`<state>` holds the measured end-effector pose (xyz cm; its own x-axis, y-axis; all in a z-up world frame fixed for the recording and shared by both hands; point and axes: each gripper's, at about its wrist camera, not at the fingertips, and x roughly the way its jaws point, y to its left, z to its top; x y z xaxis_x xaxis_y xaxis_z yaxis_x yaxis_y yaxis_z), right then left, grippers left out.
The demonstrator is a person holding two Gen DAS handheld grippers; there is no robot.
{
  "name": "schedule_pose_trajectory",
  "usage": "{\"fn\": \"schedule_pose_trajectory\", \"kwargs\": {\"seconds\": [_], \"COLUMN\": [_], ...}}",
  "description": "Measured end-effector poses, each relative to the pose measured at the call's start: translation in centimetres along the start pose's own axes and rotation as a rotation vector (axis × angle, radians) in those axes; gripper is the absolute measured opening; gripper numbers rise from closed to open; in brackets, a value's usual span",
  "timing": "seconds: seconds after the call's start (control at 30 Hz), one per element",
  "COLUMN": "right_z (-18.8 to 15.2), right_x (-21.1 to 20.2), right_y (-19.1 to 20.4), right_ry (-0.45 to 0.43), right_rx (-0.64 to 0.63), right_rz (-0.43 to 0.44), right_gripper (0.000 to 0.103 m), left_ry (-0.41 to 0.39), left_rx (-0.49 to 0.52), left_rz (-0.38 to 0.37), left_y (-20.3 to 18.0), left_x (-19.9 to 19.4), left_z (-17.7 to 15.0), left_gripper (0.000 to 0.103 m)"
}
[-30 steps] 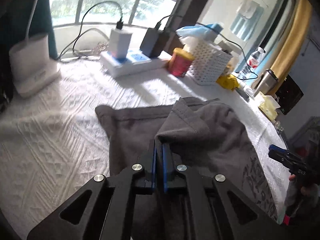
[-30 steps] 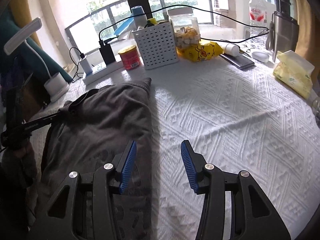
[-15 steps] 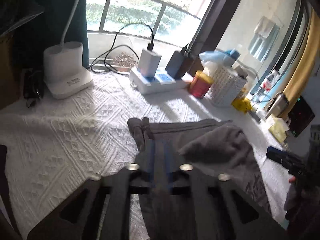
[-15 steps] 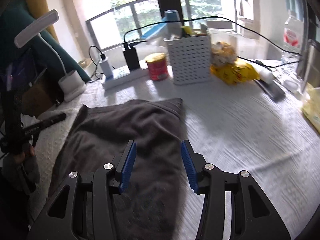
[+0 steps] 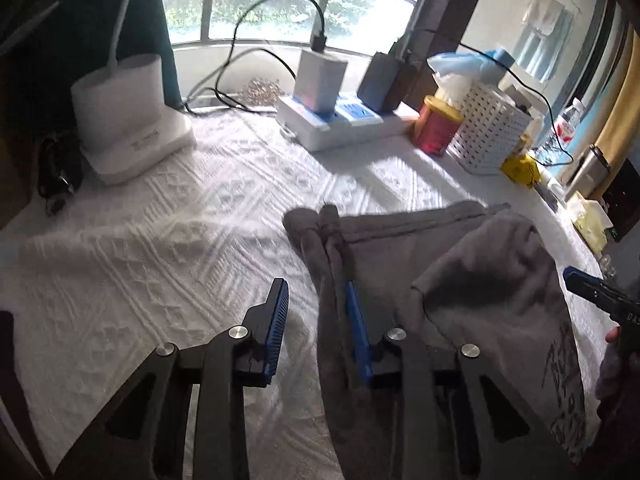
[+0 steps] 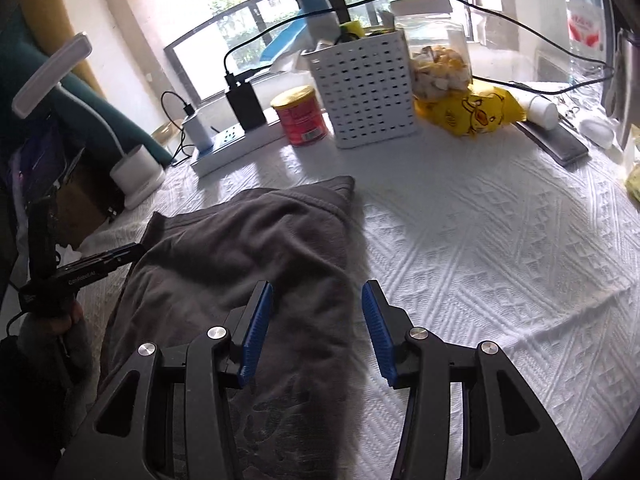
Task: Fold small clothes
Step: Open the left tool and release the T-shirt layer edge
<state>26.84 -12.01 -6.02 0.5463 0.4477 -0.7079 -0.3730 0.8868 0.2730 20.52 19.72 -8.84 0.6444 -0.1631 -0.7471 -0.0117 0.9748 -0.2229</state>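
A dark grey garment (image 5: 460, 280) with a printed graphic lies partly folded on the white textured cloth. My left gripper (image 5: 316, 304) is open at the garment's left edge; a strip of that edge lies between the fingers, against the right one. My right gripper (image 6: 316, 312) is open and empty, low over the garment's right edge (image 6: 248, 248). The left gripper also shows in the right wrist view (image 6: 116, 256), at the garment's left side. The right gripper shows at the right edge of the left wrist view (image 5: 592, 288).
Along the window side stand a white lamp base (image 5: 128, 116), a power strip with chargers (image 5: 332, 120), a red can (image 6: 300, 114), a white perforated basket (image 6: 364, 88), a yellow duck bag (image 6: 476, 112) and a water bottle (image 6: 584, 20). White cloth (image 6: 500, 240) lies right of the garment.
My left gripper was shut on a fold of the garment; it laid the fold down, drew back left and opened. My right gripper stayed open and shifted slightly over the garment.
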Motion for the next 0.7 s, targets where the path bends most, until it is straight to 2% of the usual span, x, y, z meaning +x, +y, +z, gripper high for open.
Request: {"fn": "schedule_pose_trajectory", "kwargs": {"seconds": [0.17, 0.43, 0.7], "right_z": [0.2, -0.1, -1.6], "right_x": [-0.2, -1.8, -3.4], "right_y": [-0.1, -0.2, 0.4], "right_ry": [-0.003, -0.028, -0.039], "right_rx": [-0.007, -0.006, -0.017], "right_rz": [0.007, 0.017, 0.038], "right_gripper": [0.049, 0.049, 0.049], "left_ry": [-0.026, -0.011, 0.024], "left_rx": [0.027, 0.002, -0.058], "left_rz": [0.004, -0.026, -0.102], "left_y": [-1.0, -2.7, -4.4], "left_x": [-0.5, -2.9, -5.3], "left_z": [0.7, 0.4, -3.0], "left_gripper": [0.029, 0.03, 0.03]}}
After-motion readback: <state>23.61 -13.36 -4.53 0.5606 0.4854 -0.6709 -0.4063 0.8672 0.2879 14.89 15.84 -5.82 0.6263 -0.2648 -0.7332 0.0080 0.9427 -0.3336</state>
